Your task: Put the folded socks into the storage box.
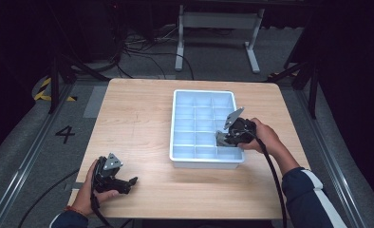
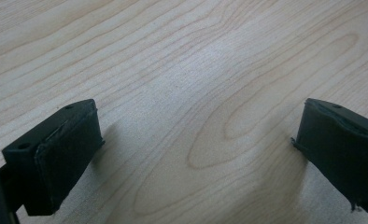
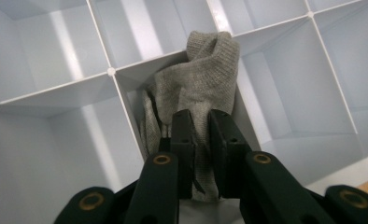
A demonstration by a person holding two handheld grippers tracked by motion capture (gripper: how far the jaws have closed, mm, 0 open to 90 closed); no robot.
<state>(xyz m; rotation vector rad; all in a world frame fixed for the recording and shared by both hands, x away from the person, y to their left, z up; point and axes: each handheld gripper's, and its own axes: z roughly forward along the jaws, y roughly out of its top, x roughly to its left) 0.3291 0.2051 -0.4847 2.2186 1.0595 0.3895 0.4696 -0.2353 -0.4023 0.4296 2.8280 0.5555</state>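
Observation:
A white tray (image 1: 172, 128) split into several compartments stands on the wooden table (image 1: 137, 118), right of centre. My right gripper (image 1: 224, 137) reaches into a compartment of its right-hand column, near the front. In the right gripper view the gripper (image 3: 201, 116) is shut on a grey knitted cloth (image 3: 201, 74), which bunches up against the compartment's white dividers. My left gripper (image 1: 132, 183) rests low at the table's front left, far from the tray. Its pads (image 2: 56, 154) stand wide apart over bare wood (image 2: 196, 70), with nothing between them.
The other tray compartments (image 3: 46, 56) look empty. Beyond the table's far edge stands a white metal frame (image 1: 218, 28), with cables (image 1: 147, 52) on the grey floor. A painted "4" (image 1: 65, 134) and striped tape (image 1: 45, 90) mark the floor at the left.

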